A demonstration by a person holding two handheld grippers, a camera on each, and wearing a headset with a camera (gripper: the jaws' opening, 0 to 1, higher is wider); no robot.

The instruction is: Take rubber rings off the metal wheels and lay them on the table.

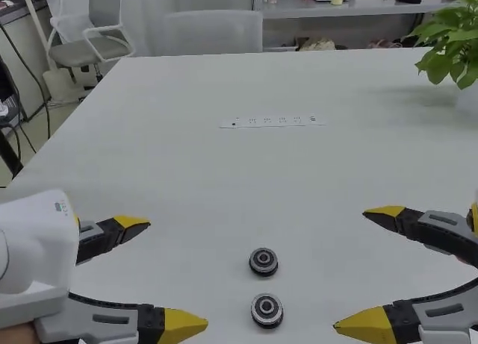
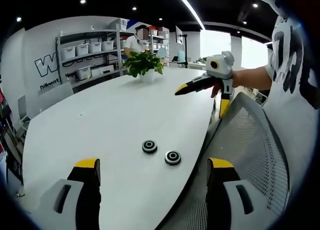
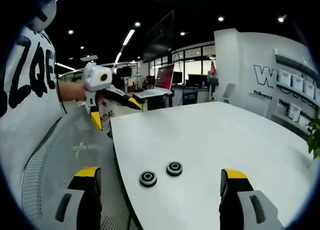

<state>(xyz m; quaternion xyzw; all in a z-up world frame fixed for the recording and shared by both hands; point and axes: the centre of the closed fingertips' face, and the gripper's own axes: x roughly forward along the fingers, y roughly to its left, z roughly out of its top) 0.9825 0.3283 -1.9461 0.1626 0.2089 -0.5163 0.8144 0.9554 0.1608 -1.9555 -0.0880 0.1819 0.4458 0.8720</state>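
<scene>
Two metal wheels (image 1: 264, 261) (image 1: 267, 310), two tongs (image 1: 175, 274) (image 1: 351, 270), one plant (image 1: 452, 49), one table (image 1: 224, 172)

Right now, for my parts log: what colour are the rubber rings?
Black, on both wheels; clearest in head view.

The tabletop (image 1: 314, 180) is a plain pale grey-white. The far wheel (image 1: 264, 261) and the near wheel (image 1: 267, 310) are each black round the outside and silvery at the centre. The left claw (image 1: 178, 274) and the right claw (image 1: 349, 271) have yellow tips, black middles and grey bodies. The plant (image 1: 452, 45) is bright green, the power strip (image 1: 272, 122) white
</scene>
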